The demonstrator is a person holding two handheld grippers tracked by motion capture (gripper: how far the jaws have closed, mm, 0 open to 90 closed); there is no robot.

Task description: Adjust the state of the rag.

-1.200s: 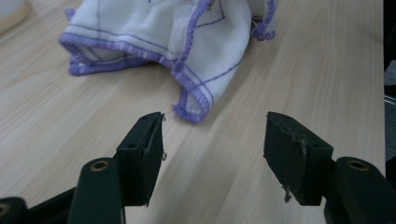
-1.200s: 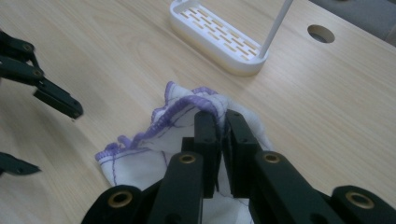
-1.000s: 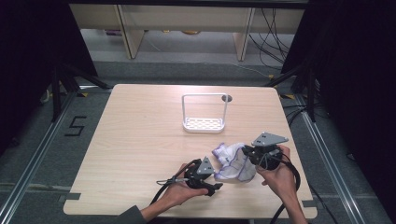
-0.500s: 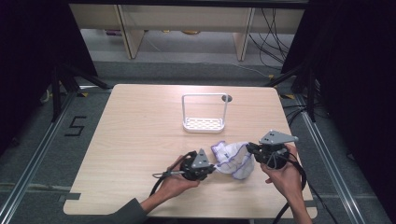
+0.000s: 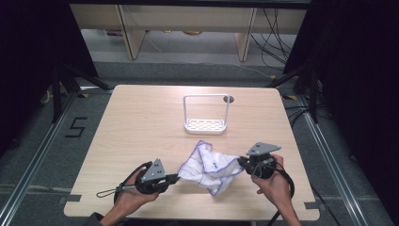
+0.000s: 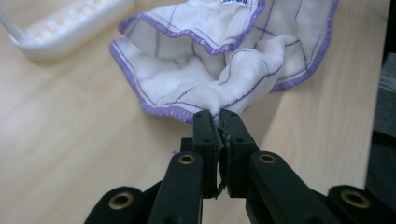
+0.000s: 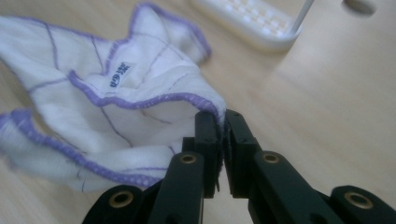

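A white cloth (image 5: 209, 167) with purple edging and thin purple lines hangs stretched between my two grippers near the table's front edge. My left gripper (image 5: 178, 177) is shut on the cloth's left corner. In the left gripper view, the cloth (image 6: 205, 70) bunches out from the pinched tips of the left gripper (image 6: 219, 116). My right gripper (image 5: 240, 162) is shut on the right corner. The right gripper view has the hemmed edge of the cloth (image 7: 116, 107), with a small label on it, clamped in the right gripper (image 7: 220, 116).
A white wire-framed rack (image 5: 206, 123) stands at the middle of the wooden table (image 5: 131, 122), just behind the cloth. A small round hole (image 5: 228, 99) lies behind the rack. Bare tabletop spreads to the left and far side. The table's front edge is close beneath the hands.
My left gripper has closed on the cloth's corner and drawn it left. The bunched cloth now spreads out between the grippers. The right gripper has dipped slightly.
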